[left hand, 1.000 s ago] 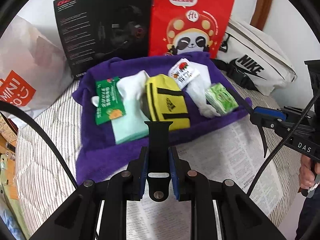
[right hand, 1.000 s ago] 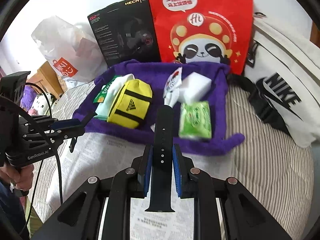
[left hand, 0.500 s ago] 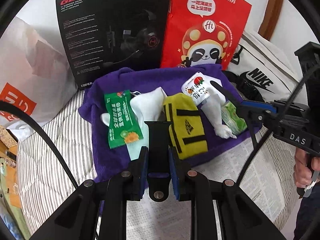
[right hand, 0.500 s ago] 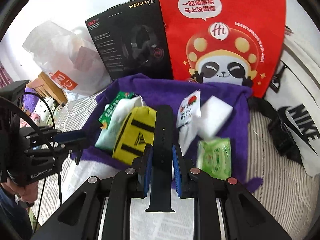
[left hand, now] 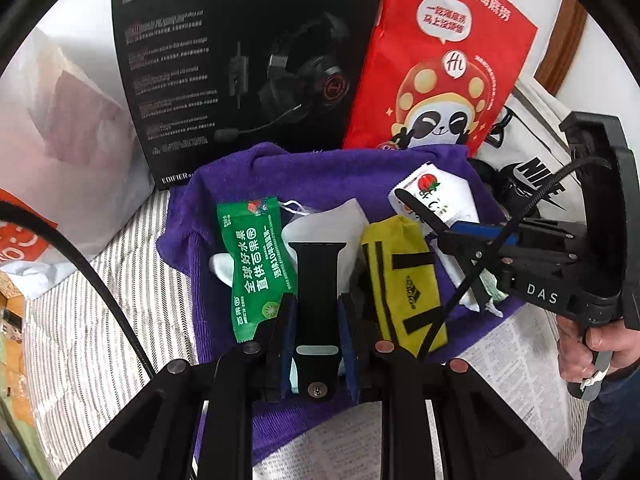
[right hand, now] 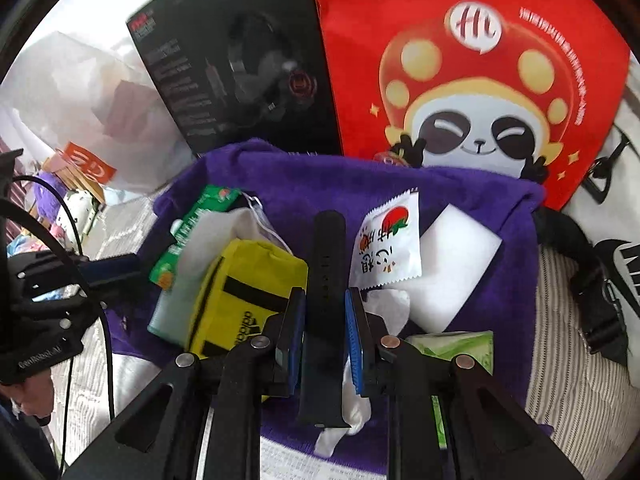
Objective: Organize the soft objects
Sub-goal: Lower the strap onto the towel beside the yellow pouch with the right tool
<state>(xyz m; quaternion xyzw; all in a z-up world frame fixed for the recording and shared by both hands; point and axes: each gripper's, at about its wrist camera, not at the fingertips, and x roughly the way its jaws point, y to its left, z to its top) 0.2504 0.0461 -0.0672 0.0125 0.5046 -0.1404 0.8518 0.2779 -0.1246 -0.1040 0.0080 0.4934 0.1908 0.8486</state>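
A purple towel (left hand: 320,176) (right hand: 320,184) lies on the bed with soft items on it: a green packet (left hand: 256,264), a white sock (left hand: 332,220), a yellow pouch (left hand: 404,280) (right hand: 240,292), a white strawberry packet (left hand: 436,196) (right hand: 388,244), a white sponge (right hand: 452,272) and a green tissue pack (right hand: 460,344). My left gripper (left hand: 316,316) is shut on a short black watch strap piece (left hand: 318,280), above the sock. My right gripper (right hand: 325,320) is shut on a long black watch strap piece (right hand: 326,264), between the pouch and the strawberry packet. The right gripper also shows in the left wrist view (left hand: 408,200).
A black headset box (left hand: 248,68) and a red panda bag (left hand: 444,68) stand behind the towel. A white Nike bag (right hand: 616,264) lies right, a white plastic bag (left hand: 60,140) left. Newspaper (left hand: 516,368) covers the striped bedding (left hand: 92,344) in front.
Both grippers have moved forward over the purple towel, each still shut on its strap piece. The items now look larger and closer; the right gripper is above the towel's middle.
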